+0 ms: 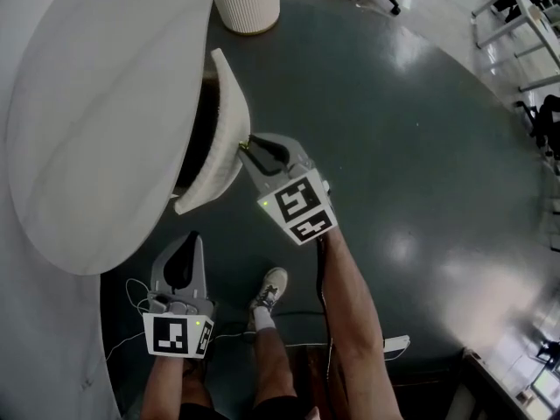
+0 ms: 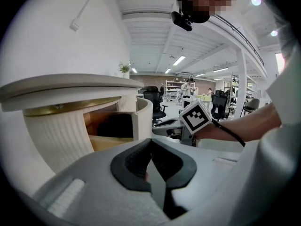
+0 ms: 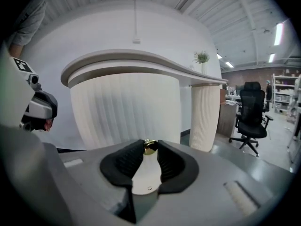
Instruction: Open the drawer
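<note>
Left of centre in the head view, the curved white ribbed drawer front (image 1: pixel 226 121) stands pulled out from under the broad white rounded desk top (image 1: pixel 96 103), with a dark gap between the two. In the left gripper view the wooden inside of the drawer shows beneath the desk top, so the task looks well under way but perhaps not finished.

The right gripper (image 1: pixel 249 150) reaches in from the lower right and meets the drawer front at its near edge. In the right gripper view its black pads are clamped on the small round brass knob (image 3: pixel 149 147), one on each side, with the pale drawer face just beyond. This grip is what lets the person draw the drawer outward, and the gripper points slightly down to line up with the knob.

The left gripper (image 1: pixel 189 241) hangs at the lower left of the head view, well apart from the drawer and above the dark grey-green floor (image 1: pixel 394 147). Its jaws are pressed together on nothing; it seems parked out of the drawer's path, since one hand is enough for the pull.

A slip off the small knob is the likeliest risk.
</note>
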Action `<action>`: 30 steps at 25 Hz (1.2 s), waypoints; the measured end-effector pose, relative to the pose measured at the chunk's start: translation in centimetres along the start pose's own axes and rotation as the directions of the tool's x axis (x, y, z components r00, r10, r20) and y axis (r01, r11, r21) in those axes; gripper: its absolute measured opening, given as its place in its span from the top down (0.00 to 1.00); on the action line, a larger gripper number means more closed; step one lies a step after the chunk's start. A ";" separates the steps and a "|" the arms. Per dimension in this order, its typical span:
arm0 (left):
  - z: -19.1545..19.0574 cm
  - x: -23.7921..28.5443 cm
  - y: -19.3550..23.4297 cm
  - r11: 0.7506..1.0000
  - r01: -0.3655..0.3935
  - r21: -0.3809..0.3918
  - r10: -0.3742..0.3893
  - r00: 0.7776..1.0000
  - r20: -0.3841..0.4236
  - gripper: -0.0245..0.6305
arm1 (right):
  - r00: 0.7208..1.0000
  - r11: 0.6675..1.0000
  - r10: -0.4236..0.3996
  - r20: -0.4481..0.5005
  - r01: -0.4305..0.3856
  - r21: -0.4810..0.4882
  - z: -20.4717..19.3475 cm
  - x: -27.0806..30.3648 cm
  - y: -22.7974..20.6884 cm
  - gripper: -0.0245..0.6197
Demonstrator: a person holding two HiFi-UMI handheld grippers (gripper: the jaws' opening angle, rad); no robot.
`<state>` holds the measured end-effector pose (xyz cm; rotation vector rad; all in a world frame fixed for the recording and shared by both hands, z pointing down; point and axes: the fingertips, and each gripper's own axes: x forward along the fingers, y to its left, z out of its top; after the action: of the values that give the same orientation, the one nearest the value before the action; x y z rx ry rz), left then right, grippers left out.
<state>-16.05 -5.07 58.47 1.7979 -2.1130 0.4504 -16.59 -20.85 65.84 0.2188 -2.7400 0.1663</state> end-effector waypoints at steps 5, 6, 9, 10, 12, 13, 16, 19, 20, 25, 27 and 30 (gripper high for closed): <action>1.0 0.4 -1.8 0.999 0.037 0.010 -0.037 0.999 0.008 0.95 | 0.999 0.999 -0.035 -0.011 0.036 0.025 -1.0 -2.6 -1.4 0.82; 1.2 0.5 -2.2 0.999 0.045 0.011 -0.045 0.999 0.010 0.95 | 0.999 0.999 -0.041 -0.014 0.042 0.029 -1.2 -3.0 -1.7 0.82; 1.7 0.7 -3.1 0.998 0.064 0.013 -0.064 0.998 0.011 0.95 | 0.998 0.997 -0.059 -0.019 0.060 0.047 -1.6 -4.0 -2.4 0.82; 1.8 0.8 -3.4 0.997 0.070 0.014 -0.070 0.997 0.011 0.95 | 0.998 0.996 -0.066 -0.021 0.067 0.054 -1.8 -4.5 -2.6 0.82; 2.1 1.0 -3.9 0.997 0.081 0.017 -0.081 0.997 0.015 0.95 | 0.996 0.994 -0.081 -0.023 0.082 0.069 -2.2 -5.3 -3.1 0.82; 2.2 1.1 -4.1 0.996 0.086 0.020 -0.086 0.996 0.017 0.95 | 0.996 0.993 -0.089 -0.023 0.090 0.076 -2.4 -5.7 -3.3 0.82; 2.4 1.3 -4.8 0.995 0.100 0.022 -0.100 0.995 0.019 0.95 | 0.993 0.988 -0.113 -0.026 0.115 0.099 -3.1 -6.9 -4.0 0.83; 2.2 1.4 -6.7 0.993 0.115 0.027 -0.115 0.993 0.021 0.95 | 0.990 0.984 -0.135 -0.028 0.137 0.116 -4.2 -9.1 -5.1 0.83; 2.2 1.4 -7.6 0.992 0.119 0.030 -0.119 0.993 0.021 0.95 | 0.990 0.983 -0.141 -0.029 0.143 0.119 -4.6 -9.9 -5.5 0.83; 2.5 1.5 -8.4 0.990 0.138 0.039 -0.139 0.990 0.015 0.95 | 0.987 0.981 -0.154 -0.041 0.158 0.115 -5.0 -11.2 -5.8 0.84; 2.7 1.6 -8.4 0.988 0.147 0.042 -0.148 0.989 0.016 0.95 | 0.986 0.979 -0.160 -0.044 0.164 0.121 -5.0 -11.1 -5.8 0.84; 3.1 1.8 -8.4 0.987 0.156 0.043 -0.157 0.987 0.020 0.95 | 0.985 0.978 -0.164 -0.047 0.168 0.125 -5.0 -11.2 -5.8 0.84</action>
<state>-8.14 -9.31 56.76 1.9839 -1.9712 0.4376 -3.48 -24.37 66.56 0.4737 -2.6613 0.2987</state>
